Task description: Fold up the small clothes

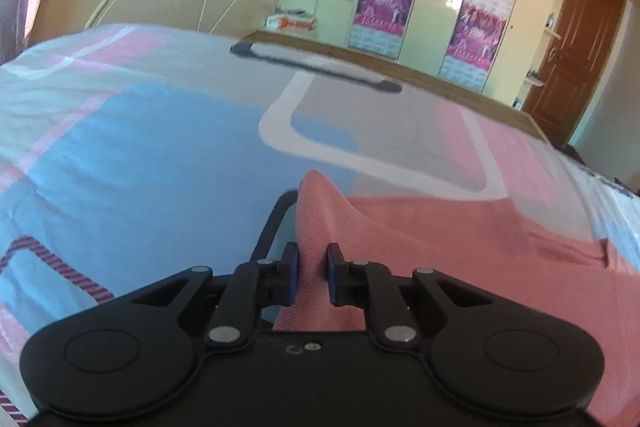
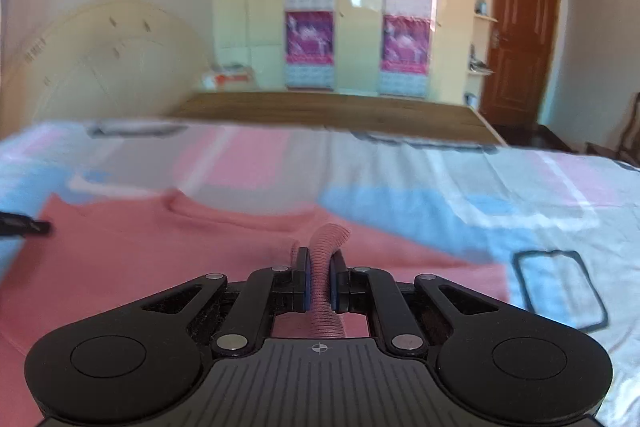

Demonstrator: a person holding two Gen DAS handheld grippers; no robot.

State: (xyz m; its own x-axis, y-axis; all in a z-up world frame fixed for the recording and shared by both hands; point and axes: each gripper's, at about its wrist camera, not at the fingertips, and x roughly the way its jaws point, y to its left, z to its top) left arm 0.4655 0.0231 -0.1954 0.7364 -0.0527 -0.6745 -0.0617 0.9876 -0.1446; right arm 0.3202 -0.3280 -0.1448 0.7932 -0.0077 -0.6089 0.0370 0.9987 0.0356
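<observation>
Though blurred, pink garment (image 2: 160, 259) edge-cropped.

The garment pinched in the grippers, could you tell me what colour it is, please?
Salmon pink, a plain knit garment; it shows best in the right wrist view.

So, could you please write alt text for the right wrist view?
The right hand-held gripper is shut on a ribbed edge of a pink garment spread on a bed sheet patterned in pink, blue and white. Behind stand a cream wardrobe with purple posters and a brown door.
</observation>
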